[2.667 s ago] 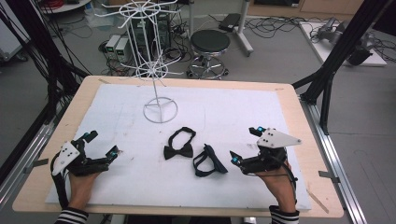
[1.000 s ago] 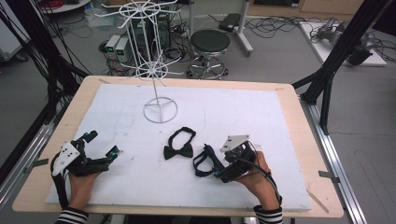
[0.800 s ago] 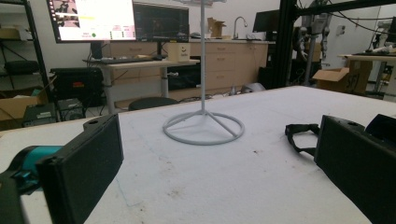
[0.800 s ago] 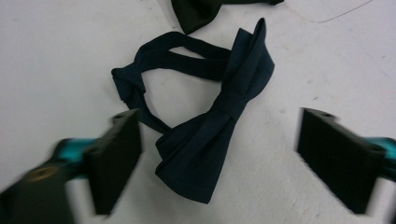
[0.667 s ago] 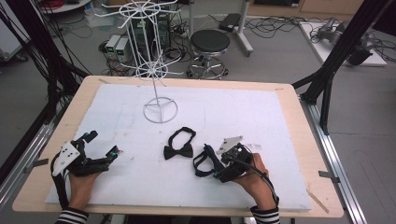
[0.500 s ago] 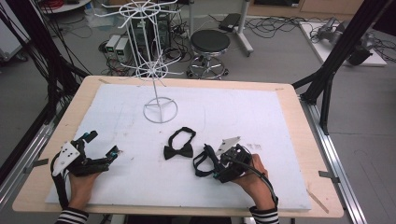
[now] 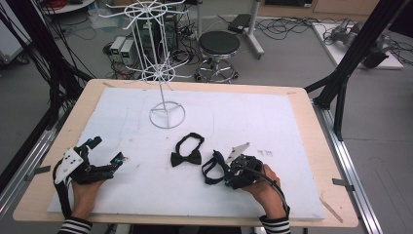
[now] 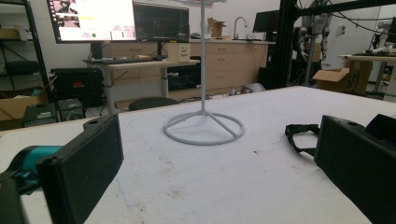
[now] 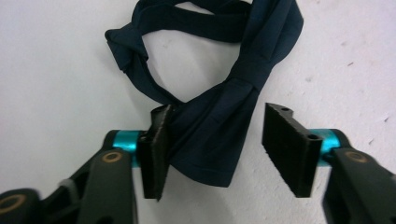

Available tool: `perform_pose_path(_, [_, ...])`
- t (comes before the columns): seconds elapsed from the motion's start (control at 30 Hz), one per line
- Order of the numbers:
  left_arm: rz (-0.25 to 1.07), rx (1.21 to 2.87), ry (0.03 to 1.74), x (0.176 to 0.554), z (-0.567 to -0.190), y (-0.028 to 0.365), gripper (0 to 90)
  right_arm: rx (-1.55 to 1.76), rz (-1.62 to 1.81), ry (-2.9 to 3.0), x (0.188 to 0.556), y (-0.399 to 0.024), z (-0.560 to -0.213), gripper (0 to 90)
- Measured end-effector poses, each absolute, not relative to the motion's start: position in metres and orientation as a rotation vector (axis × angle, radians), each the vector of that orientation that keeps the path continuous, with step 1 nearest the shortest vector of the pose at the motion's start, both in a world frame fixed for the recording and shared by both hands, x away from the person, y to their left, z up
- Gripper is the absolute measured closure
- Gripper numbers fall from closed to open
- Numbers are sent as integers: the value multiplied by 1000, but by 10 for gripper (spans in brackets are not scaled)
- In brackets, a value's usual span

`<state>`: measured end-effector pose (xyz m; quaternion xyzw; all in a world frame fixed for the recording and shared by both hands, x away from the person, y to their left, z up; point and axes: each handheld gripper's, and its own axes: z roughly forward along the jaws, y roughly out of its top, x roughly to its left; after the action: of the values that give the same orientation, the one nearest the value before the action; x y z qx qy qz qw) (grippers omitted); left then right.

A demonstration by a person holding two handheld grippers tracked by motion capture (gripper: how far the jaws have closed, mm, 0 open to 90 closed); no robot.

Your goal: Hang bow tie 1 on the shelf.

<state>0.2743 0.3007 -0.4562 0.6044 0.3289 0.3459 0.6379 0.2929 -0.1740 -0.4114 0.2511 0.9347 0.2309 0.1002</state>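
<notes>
Navy bow tie (image 9: 219, 135) (no legible label) between closing right hand-held gripper (image 9: 219, 149).

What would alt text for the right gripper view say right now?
The right gripper has been closing its jaws around one wing of a navy bow tie lying on the white table cover. One pad touches the fabric; the other stands clear, and the strap loops away beyond.
</notes>
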Motion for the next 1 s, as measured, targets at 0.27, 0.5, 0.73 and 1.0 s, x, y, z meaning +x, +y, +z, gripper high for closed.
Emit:
perform_pose_path(0.27, [789,1376,753,274,-456,301,17,766,669,2767,295,-178,-413,696])
perform_pose_path(0.5, [790,1376,753,274,-456,300,17,753,664,2744,295,-181,-412,826])
perform_pose_path(0.73, [793,1381,751,274,-456,300,17,765,672,2738,295,-183,-412,836])
perform_pose_path(1.0, [794,1381,753,274,-456,301,18,760,680,2731,295,-184,-411,838])
